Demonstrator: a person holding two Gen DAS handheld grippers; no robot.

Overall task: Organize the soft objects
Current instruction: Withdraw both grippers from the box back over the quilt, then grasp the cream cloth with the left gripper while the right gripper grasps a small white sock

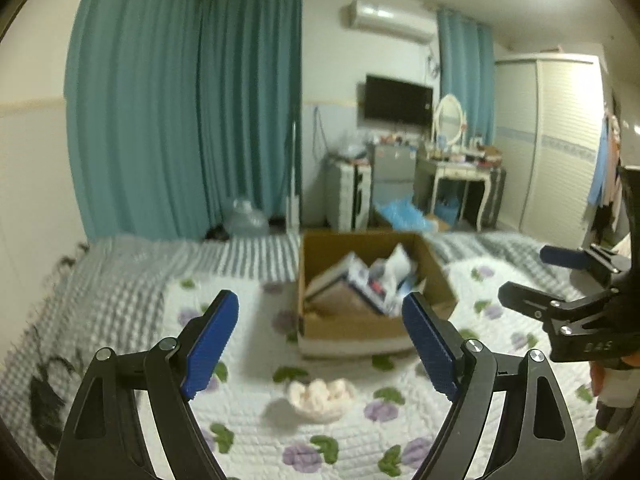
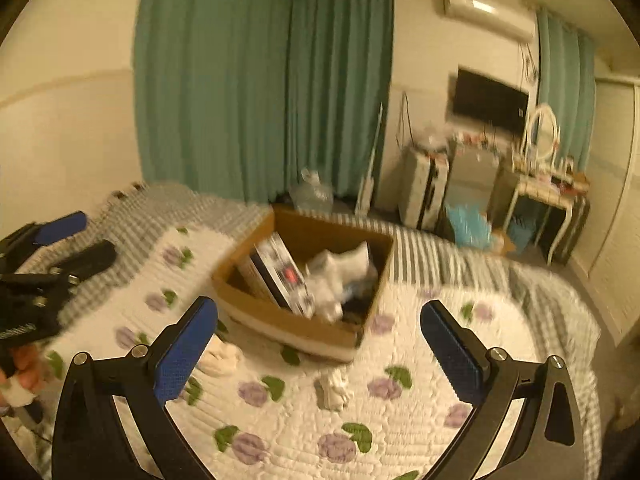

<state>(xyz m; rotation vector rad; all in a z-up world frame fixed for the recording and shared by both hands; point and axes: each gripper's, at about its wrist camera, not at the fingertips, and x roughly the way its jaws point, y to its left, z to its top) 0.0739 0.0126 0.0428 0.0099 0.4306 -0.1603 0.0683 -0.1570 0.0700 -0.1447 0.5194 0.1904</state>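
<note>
A pale pink soft bundle [image 1: 322,394] lies on the floral quilt [image 1: 248,420] in front of my left gripper [image 1: 320,316], which is open and empty above it. The bundle also shows in the right wrist view [image 2: 222,358], beside my right gripper's left finger. A small white soft item [image 2: 334,392] lies on the quilt between the fingers of my right gripper [image 2: 320,322], which is open and empty. A cardboard box [image 1: 362,326] holding books and white soft things stands on the bed beyond both; it also shows in the right wrist view [image 2: 288,320].
The bed has a grey striped blanket [image 1: 120,280] at its far side. Teal curtains [image 1: 180,120], a dressing table [image 1: 460,168], a wardrobe [image 1: 560,140] and floor clutter stand beyond. My right gripper shows at the right edge of the left wrist view [image 1: 532,280].
</note>
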